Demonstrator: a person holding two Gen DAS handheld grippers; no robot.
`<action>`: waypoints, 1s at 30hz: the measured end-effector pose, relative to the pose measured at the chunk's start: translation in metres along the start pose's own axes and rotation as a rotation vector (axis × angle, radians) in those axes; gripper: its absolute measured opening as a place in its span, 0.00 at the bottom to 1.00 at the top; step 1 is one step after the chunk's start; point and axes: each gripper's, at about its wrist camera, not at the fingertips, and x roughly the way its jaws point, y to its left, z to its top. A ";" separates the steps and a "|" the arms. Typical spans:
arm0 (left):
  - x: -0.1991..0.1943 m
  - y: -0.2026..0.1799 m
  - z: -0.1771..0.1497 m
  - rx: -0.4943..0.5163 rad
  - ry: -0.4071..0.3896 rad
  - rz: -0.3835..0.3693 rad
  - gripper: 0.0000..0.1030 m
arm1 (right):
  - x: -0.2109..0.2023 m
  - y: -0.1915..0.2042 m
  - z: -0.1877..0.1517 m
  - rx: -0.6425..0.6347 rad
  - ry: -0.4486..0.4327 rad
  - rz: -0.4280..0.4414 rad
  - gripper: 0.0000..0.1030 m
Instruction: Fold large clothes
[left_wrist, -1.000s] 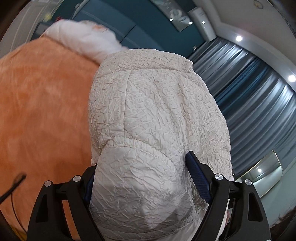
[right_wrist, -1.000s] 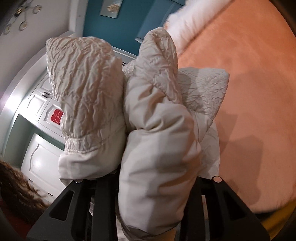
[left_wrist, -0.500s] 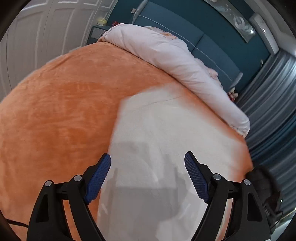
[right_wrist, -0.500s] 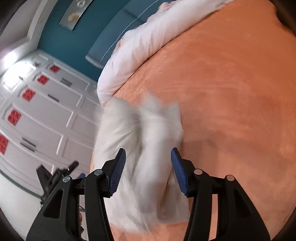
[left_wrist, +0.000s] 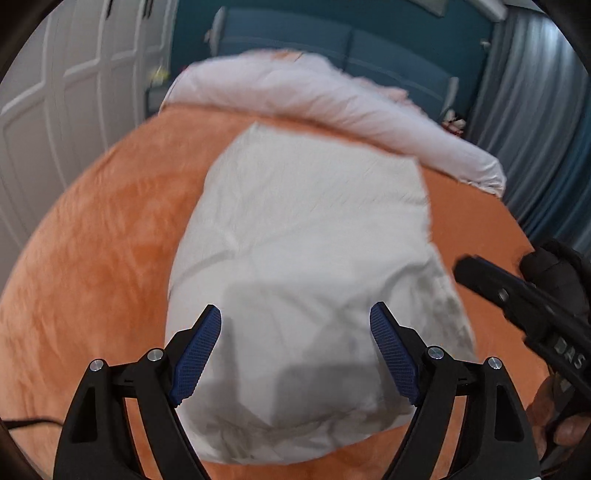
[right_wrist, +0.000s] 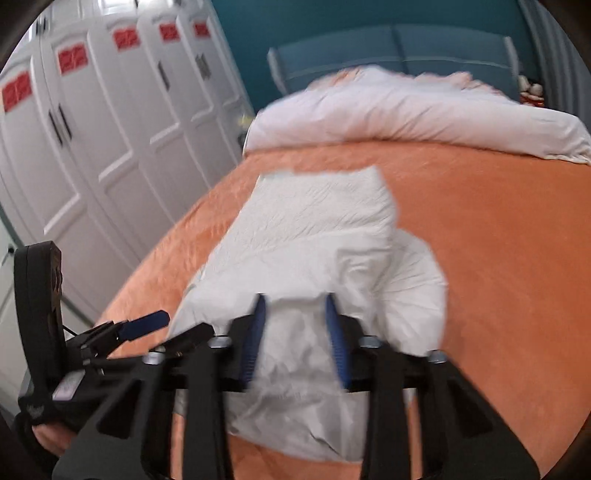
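Observation:
A cream quilted jacket (left_wrist: 306, 236) lies folded in a bundle on the orange bedspread (left_wrist: 92, 240); it also shows in the right wrist view (right_wrist: 314, 251). My left gripper (left_wrist: 295, 350) is open and empty, hovering over the jacket's near end. My right gripper (right_wrist: 295, 332) is open with a narrower gap, above the jacket's near end, holding nothing. The right gripper also appears at the right edge of the left wrist view (left_wrist: 524, 295), and the left one at the left of the right wrist view (right_wrist: 122, 332).
A rolled white duvet (left_wrist: 332, 99) lies across the far end of the bed, also in the right wrist view (right_wrist: 424, 114). White wardrobe doors (right_wrist: 92, 129) stand to the left, a blue headboard (right_wrist: 388, 51) behind, grey-blue curtains (left_wrist: 535, 92) to the right.
Both grippers let go of the jacket, which dropped from being held up to lying on the bed. Both grippers have drawn back above its near end.

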 end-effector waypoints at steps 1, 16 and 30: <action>0.003 0.004 -0.003 -0.012 0.013 0.006 0.77 | 0.004 -0.004 -0.009 -0.005 0.026 -0.013 0.05; 0.013 0.006 -0.044 0.021 -0.001 0.081 0.92 | 0.056 -0.066 -0.088 0.171 0.205 -0.088 0.00; -0.028 -0.004 -0.057 -0.006 -0.018 0.148 0.88 | -0.016 -0.030 -0.110 0.064 0.152 -0.188 0.03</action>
